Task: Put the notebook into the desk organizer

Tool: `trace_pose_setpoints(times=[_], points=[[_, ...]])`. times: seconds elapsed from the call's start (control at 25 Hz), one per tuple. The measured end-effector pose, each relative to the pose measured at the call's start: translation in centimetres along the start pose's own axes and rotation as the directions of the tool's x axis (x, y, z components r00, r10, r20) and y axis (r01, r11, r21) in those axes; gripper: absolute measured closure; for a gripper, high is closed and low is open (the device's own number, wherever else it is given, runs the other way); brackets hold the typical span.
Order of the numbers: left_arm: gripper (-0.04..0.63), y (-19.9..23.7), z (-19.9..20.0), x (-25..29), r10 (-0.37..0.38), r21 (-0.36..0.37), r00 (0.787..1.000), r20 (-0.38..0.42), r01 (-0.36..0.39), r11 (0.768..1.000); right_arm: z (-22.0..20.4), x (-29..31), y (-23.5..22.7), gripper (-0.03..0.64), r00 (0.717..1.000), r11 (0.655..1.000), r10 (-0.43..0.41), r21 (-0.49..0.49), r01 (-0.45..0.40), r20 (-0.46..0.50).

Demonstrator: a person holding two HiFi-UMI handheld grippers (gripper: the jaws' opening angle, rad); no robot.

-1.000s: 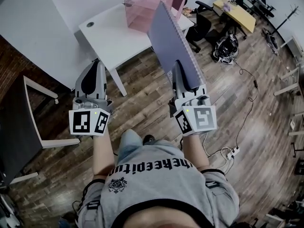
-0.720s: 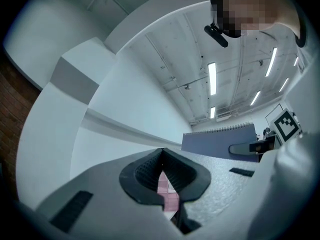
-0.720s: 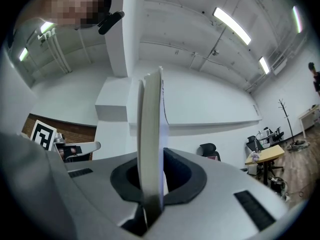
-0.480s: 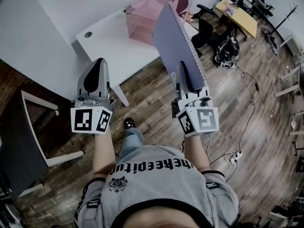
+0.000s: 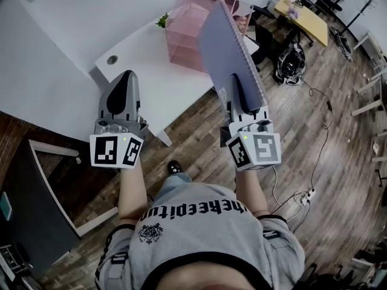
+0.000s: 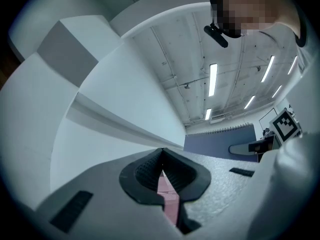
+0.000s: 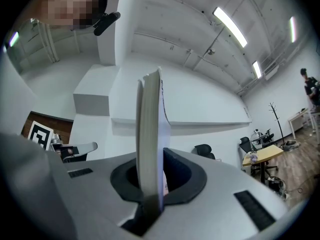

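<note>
Purple-ish cover, spiral-bound: the notebook (image 5: 233,59) is up in the air, standing on edge, not in the desk organizer (image 5: 190,32) yet. From the head view its top edge overlaps the organizer's near-right corner. The right gripper (image 5: 237,92) has it pinched at the bottom edge, jaws clamped on either side of the pages. The organizer itself is a pink see-through box sitting on the white desk (image 5: 145,71). The left gripper (image 5: 124,83) hangs off to the organizer's near-left, over the desk's front edge, jaws pressed together with nothing in them. Wood floor (image 5: 199,138) on the near side of the organizer.
</note>
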State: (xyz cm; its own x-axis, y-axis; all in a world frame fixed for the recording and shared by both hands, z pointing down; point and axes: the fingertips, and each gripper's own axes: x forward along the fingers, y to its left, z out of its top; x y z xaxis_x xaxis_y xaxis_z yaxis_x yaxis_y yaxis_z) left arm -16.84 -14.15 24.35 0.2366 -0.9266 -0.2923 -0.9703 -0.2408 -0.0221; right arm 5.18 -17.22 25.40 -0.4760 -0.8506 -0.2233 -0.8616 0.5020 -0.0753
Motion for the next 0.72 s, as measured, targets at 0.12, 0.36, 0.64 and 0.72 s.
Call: trace_pose_setpoints(times=[0.12,0.36,0.64,0.72], points=[[0.592,2.4,-0.8,1.4,-0.016,-0.008,1.0,-0.006,0.016,1.0,-0.7,2.4,0.8,0.584,1.0,1.0,-0.016,-0.006,0.016,-0.002],[0.592,6.0,-1.6,4.4,-0.057,-0.021,0.998,-0.002,0.057,0.998,-1.7,6.6,1.8,0.584,0.999,0.998,-0.053,-0.019,0.052,-0.012],[0.592,9.0,-2.7,6.8,-0.104,-0.025,0.995,0.0,0.104,0.994,-2.7,10.3,2.2,0.584,0.994,0.994,-0.106,-0.038,0.105,-0.025],[0.592,9.6,-3.1,7.5,-0.114,-0.03,0.993,-0.002,0.114,0.993,-3.0,11.3,2.1,0.584,0.992,0.992,-0.126,-0.038,0.124,-0.034]])
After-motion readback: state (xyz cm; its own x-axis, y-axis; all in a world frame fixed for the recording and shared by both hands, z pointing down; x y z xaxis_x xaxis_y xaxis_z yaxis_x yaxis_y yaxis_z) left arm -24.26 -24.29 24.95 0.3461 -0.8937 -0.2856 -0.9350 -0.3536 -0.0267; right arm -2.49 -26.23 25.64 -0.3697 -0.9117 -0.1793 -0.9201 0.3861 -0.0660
